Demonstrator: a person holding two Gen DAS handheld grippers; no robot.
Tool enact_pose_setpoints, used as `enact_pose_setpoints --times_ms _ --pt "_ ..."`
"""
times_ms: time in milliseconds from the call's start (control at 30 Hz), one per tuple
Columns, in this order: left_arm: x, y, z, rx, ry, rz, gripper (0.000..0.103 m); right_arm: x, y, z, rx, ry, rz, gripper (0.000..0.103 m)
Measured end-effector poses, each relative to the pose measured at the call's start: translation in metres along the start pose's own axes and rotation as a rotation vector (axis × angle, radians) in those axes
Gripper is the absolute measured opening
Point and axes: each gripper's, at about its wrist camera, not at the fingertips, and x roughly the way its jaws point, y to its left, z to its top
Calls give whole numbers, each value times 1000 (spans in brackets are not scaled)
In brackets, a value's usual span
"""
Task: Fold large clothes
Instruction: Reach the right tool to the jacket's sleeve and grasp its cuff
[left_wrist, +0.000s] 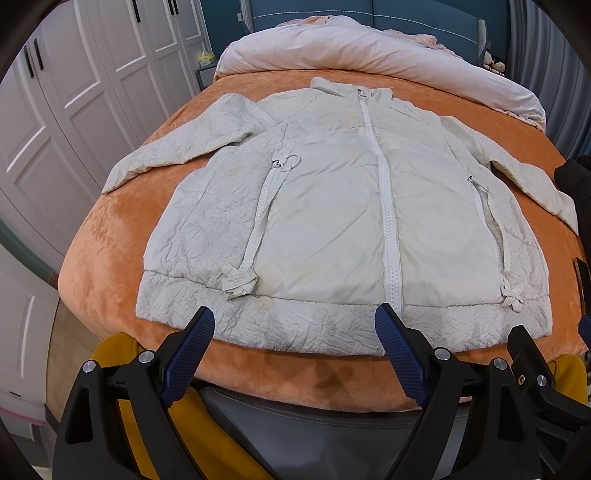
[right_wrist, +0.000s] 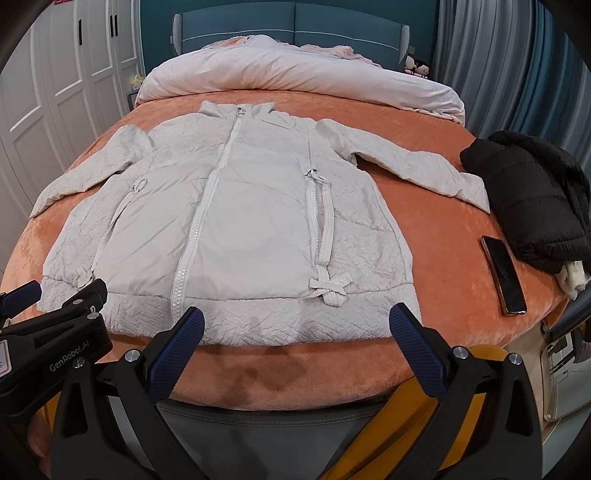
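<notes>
Two claws hang over the near edge of the bed (left_wrist: 122, 236), both gaping wide with nothing between their blue pads. We see the left claw (left_wrist: 295, 325) poised above the hem of the jacket (left_wrist: 325, 229), not touching it; the right claw (right_wrist: 295, 325) sits likewise above the hem further to the right. In the right wrist view the left claw (right_wrist: 22, 295) shows at the left edge, only partly in view.

We note the jacket is pale, cream-white, zipped shut and spread flat, front up, on the orange blanket (right_wrist: 443, 266). Collar points toward the headboard (right_wrist: 332, 26), hem toward us. Both sleeves lie out to the sides, angled down. Two pocket zips flank the centre zip (left_wrist: 388, 221).

Beyond the collar, a pinkish duvet (left_wrist: 369, 51) is bunched across the head of the bed. On the right side of the blanket we see a black garment (right_wrist: 535, 206) heaped just past the jacket's sleeve cuff, and a phone (right_wrist: 504, 280) lying flat near it. White wardrobe doors (left_wrist: 74, 92) stand to the left.
</notes>
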Motion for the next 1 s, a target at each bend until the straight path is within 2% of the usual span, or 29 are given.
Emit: enact_pose_setpoints --times_ms 267,367,467,633,767,900,1000 --pt "5 -3 5 7 11 -6 85 5 -3 5 12 11 5 98" --pt "16 -3 9 5 22 -6 88 15 -8 11 9 12 53 98" --pt "30 7 20 -34 28 -26 88 36 -30 28 57 3 111 98" --pt "56 30 55 -85 7 -10 88 99 -129 82 248 -23 86 98" --pt "82 50 94 -110 -34 38 88 173 -250 125 500 -17 45 98" --pt "113 67 129 -170 -28 37 88 234 -346 147 702 15 -56 98" --pt "134 73 148 -199 -19 51 88 266 -392 149 828 45 -122 98"
